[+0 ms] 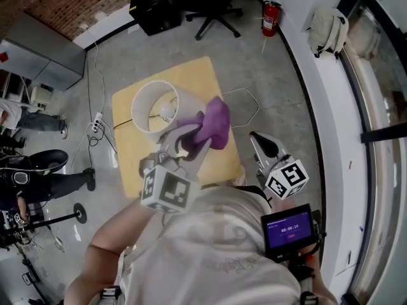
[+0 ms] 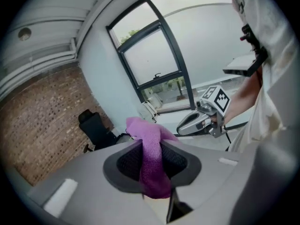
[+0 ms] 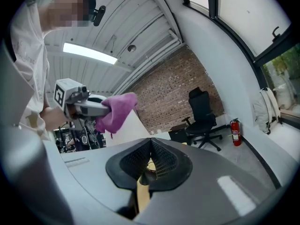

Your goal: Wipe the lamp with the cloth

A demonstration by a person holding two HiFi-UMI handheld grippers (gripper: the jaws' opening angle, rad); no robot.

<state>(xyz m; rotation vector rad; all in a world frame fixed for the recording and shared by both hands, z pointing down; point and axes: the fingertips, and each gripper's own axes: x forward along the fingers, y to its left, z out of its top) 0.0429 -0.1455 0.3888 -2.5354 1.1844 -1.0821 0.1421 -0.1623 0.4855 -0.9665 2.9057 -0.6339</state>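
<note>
A lamp with a white drum shade (image 1: pixel 152 107) and a bare bulb stands on a small yellow table (image 1: pixel 203 75), seen from above in the head view. My left gripper (image 1: pixel 198 135) is shut on a purple cloth (image 1: pixel 215 122), which hangs just right of the shade; whether it touches the shade I cannot tell. In the left gripper view the cloth (image 2: pixel 152 163) is pinched between the pads. My right gripper (image 1: pixel 256 138) is shut with nothing in it, off the table's right edge. The right gripper view shows its closed pads (image 3: pixel 164 161) and the left gripper carrying the cloth (image 3: pixel 117 109).
A black office chair (image 1: pixel 213 5), a red fire extinguisher (image 1: pixel 271 9) and a backpack (image 1: pixel 327 30) stand near the far wall. Cables and a power strip (image 1: pixel 96 122) lie left of the table. A person (image 1: pixel 38 176) stands at the left edge.
</note>
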